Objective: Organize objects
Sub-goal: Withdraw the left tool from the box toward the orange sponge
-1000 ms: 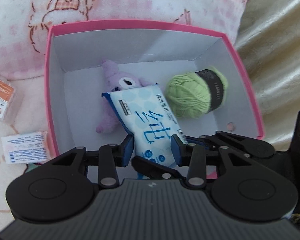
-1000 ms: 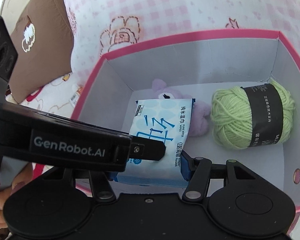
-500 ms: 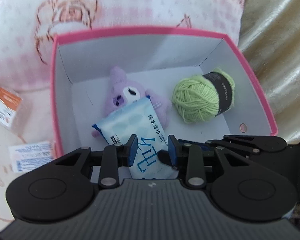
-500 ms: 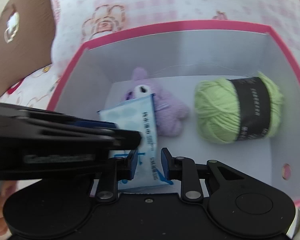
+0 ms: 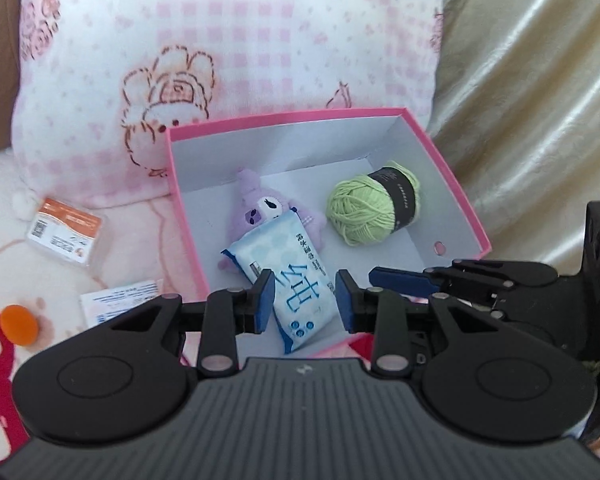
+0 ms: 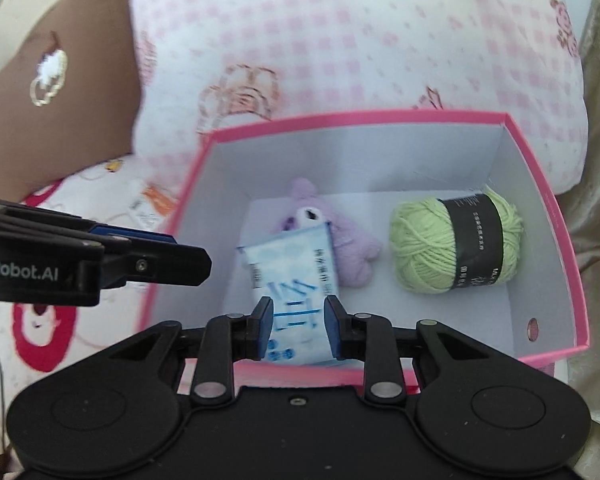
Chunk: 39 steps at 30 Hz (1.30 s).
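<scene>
So the wipes pack (image 5: 286,280) sits inside the pink box (image 5: 466,216), leaning on the purple plush (image 5: 266,212), long axis running from the plush back toward both grippers. Yarn (image 5: 374,202) is off to its right. Left gripper (image 5: 304,300) has its jaws open with the pack's near end showing between them, not touching as far as I can tell. Right gripper (image 6: 298,322) looks parted too, same framing. Loose packets (image 5: 66,232) lie out on the bed, left arm nearer. Readable: "nRobot.AI" on the gripper; pack print is Chinese, too blurry here.
</scene>
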Available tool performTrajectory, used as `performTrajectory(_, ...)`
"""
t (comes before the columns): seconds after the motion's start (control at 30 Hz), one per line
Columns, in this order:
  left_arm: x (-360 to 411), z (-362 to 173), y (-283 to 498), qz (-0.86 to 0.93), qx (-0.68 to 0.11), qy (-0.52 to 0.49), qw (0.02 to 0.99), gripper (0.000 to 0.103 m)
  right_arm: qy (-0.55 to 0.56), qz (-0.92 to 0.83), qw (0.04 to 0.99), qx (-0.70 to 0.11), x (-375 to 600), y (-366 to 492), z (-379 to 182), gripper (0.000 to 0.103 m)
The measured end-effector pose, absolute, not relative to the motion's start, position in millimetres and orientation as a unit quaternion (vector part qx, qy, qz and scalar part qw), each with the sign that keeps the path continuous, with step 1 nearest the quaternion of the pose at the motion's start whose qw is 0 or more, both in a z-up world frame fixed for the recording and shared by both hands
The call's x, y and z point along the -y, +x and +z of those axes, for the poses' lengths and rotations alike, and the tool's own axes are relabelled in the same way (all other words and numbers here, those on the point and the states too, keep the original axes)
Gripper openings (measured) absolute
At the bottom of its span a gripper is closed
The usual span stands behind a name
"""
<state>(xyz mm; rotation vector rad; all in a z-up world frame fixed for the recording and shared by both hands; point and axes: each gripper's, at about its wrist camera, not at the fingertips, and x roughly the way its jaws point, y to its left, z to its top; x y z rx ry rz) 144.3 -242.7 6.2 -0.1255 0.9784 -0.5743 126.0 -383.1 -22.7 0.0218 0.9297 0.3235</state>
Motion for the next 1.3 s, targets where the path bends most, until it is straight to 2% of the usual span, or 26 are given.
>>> performTrajectory(0.2, 221.4, 26.3, 121.4, -0.279, -0.448, -0.048, 0.848, 0.035, -0.01, 0.175, 0.887, -0.427, 366.4, 95.9, 0.4, 0.036)
performTrajectory(0.5, 192.3, 44.6, 101.6, -0.28, -0.465, -0.027, 0.839, 0.038, -0.016, 0.2, 0.891, -0.408, 350.7, 61.6, 33.0, 0.042)
performTrajectory(0.7, 167.9, 54.2, 88.7, -0.285, -0.468, -0.026, 0.836, 0.042, -0.03, 0.218, 0.89, -0.4, 330.2, 46.7, 43.4, 0.049)
performTrajectory(0.87, 150.7, 62.4, 80.5, -0.28, -0.464, -0.028, 0.84, 0.05, -0.032, 0.237, 0.887, -0.394, 314.1, 36.9, 51.5, 0.063)
performTrajectory(1.03, 131.7, 66.5, 72.5, -0.27, -0.463, -0.031, 0.844, 0.057, -0.046, 0.258, 0.883, -0.389, 296.7, 27.2, 57.7, 0.07)
performTrajectory(1.17, 118.0, 65.4, 64.4, -0.259, -0.469, -0.024, 0.844, 0.061, -0.057, 0.261, 0.88, -0.393, 284.9, 21.3, 59.5, 0.08)
performTrajectory(1.3, 105.7, 66.4, 56.9, -0.252, -0.466, -0.026, 0.848, 0.065, -0.078, 0.253, 0.88, -0.395, 272.3, 16.3, 62.9, 0.086)
